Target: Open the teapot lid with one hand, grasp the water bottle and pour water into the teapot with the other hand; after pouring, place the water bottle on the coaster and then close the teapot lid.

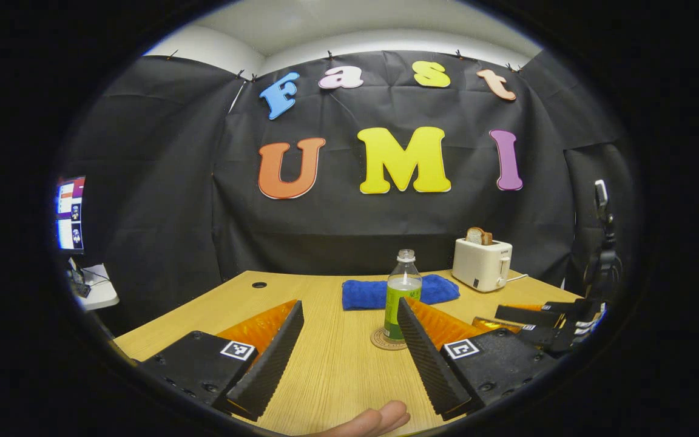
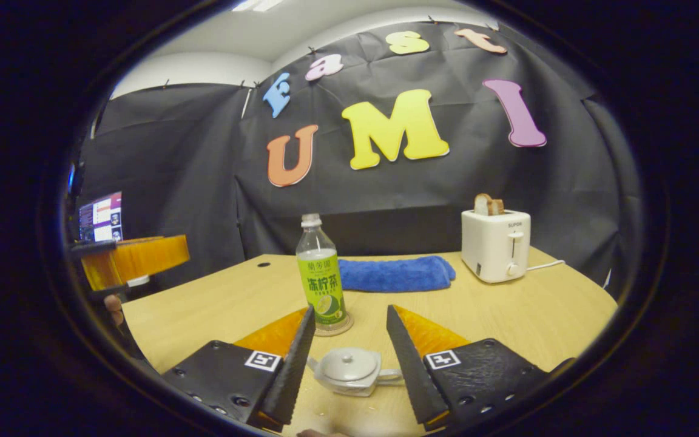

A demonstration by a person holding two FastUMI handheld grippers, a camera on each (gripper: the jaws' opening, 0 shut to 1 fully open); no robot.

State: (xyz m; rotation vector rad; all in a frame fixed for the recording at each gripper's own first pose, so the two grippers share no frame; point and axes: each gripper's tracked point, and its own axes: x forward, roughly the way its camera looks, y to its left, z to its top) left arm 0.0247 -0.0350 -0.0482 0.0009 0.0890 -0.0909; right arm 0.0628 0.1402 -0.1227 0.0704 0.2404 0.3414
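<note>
The water bottle (image 2: 320,273) stands upright on the round coaster (image 2: 332,328) on the wooden table (image 2: 537,315), uncapped, with a little liquid in it. In the right gripper view the white teapot (image 2: 349,370) sits nearer than the bottle, its lid (image 2: 349,363) seated on top, spout to the left and handle to the right. The right gripper (image 2: 349,358) is held low and level, pointed toward the bottle, its jaws spread wide with the teapot lying between them and touching neither. Behind the bottle lies a folded blue towel (image 2: 395,273), and right of that a white toaster (image 2: 495,244) with bread (image 2: 486,204) in its slot.

In the left gripper view, the left gripper (image 1: 349,358) hovers above the table, aimed toward the bottle (image 1: 402,291) and coaster (image 1: 386,340), jaws wide apart and holding nothing. A person's fingertips (image 1: 380,419) show at the bottom edge. The other gripper (image 1: 543,328) shows low at the right, beside the bottle. From the right gripper view, the left gripper (image 2: 134,261) appears raised at the left of the bottle.
</note>
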